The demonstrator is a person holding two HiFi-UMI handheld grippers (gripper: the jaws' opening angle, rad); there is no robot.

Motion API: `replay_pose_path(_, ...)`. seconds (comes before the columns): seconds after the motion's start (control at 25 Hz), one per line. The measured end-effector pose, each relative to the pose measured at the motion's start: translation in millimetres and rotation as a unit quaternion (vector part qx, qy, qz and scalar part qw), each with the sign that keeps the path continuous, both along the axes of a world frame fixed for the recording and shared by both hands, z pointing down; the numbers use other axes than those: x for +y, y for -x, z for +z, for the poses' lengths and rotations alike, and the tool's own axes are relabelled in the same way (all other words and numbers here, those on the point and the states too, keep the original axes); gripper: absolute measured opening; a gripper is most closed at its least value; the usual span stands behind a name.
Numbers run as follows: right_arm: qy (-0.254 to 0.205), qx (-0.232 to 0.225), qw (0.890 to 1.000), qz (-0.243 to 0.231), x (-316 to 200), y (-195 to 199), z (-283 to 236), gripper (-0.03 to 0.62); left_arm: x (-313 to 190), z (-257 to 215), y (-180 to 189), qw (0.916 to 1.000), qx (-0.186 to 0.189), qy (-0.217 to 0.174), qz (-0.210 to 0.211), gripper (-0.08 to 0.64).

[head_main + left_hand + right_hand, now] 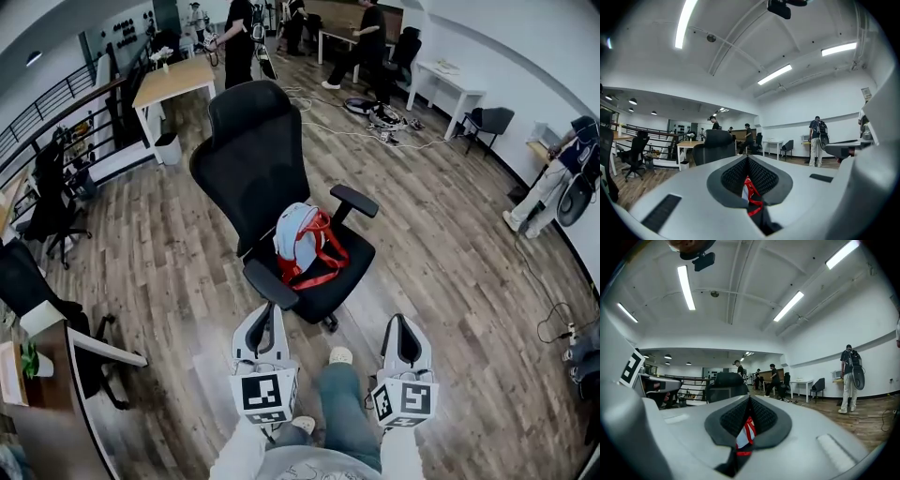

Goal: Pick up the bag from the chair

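Note:
A light blue bag [298, 234] with red straps lies on the seat of a black office chair [251, 155] in the middle of the head view. My left gripper [267, 309] and right gripper [401, 320] are held side by side just short of the chair's front edge, both shut and holding nothing. In the left gripper view the jaws of the left gripper [747, 157] meet at the tip, and a strip of the bag [750, 190] shows through the slit below. The right gripper [750, 397] looks the same, with the bag [747, 431] beyond it.
The person's legs and a shoe [339, 356] stand between the grippers. A desk corner [47, 375] and black chairs [52, 202] are at the left, by a railing. Cables [375, 117], white tables [450, 84] and several people stand at the far end and right.

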State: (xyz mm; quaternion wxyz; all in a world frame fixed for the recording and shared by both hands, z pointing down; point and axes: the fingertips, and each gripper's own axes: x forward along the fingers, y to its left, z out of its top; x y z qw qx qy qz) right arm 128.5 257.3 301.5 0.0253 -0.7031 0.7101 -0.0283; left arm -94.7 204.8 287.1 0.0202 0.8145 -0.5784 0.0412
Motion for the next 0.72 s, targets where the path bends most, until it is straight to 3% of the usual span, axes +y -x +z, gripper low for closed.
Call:
replay_pose_path(0.48,0.011,0.004,0.995,-0.097,-232.6,-69.7,10.9,0.011,-186.7,33.5,-70.2,0.9963,-0.005,0.033,-0.079,0.003)
replay_pose_path(0.72,0.029,0.015,0.987,-0.155,-314.4,-72.2,26.7,0.011,-243.3,46.5,-81.1,0.9917,-0.010,0.048,-0.118,0.003)
